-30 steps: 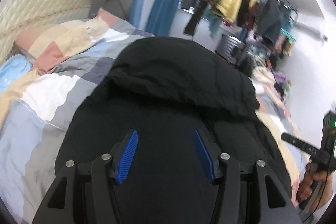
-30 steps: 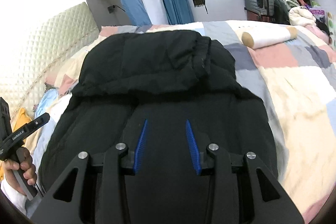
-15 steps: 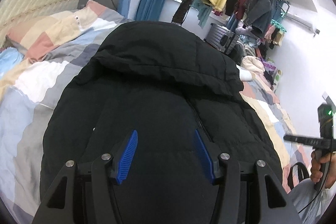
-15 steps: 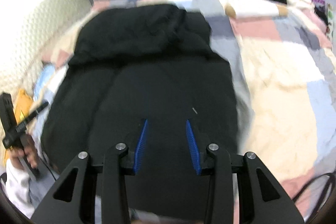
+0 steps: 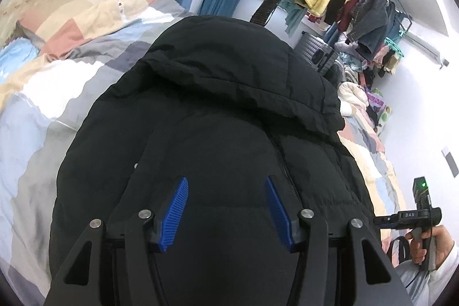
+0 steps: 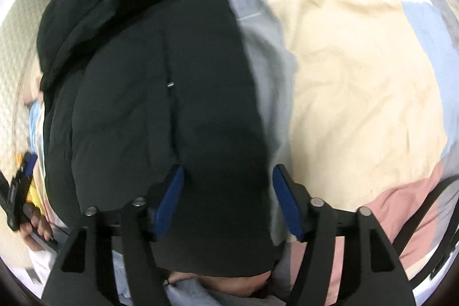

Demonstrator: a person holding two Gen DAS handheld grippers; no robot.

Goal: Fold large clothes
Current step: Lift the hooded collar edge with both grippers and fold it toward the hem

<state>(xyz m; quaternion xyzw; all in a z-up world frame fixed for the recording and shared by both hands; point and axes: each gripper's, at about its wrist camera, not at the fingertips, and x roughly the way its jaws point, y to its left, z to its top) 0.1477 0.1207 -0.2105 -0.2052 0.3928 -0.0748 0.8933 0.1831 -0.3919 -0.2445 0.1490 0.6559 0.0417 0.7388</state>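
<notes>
Left hand-held gripper open, empty, over black jacket. Right hand-held gripper open too, straddling jacket's near right edge. Jacket flat on patchwork bed, hood at far end.

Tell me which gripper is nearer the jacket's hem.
Right. The right gripper hangs open just above the jacket by its near right hem. The left gripper, also open, hovers over the jacket's front, near the zipper.
</notes>
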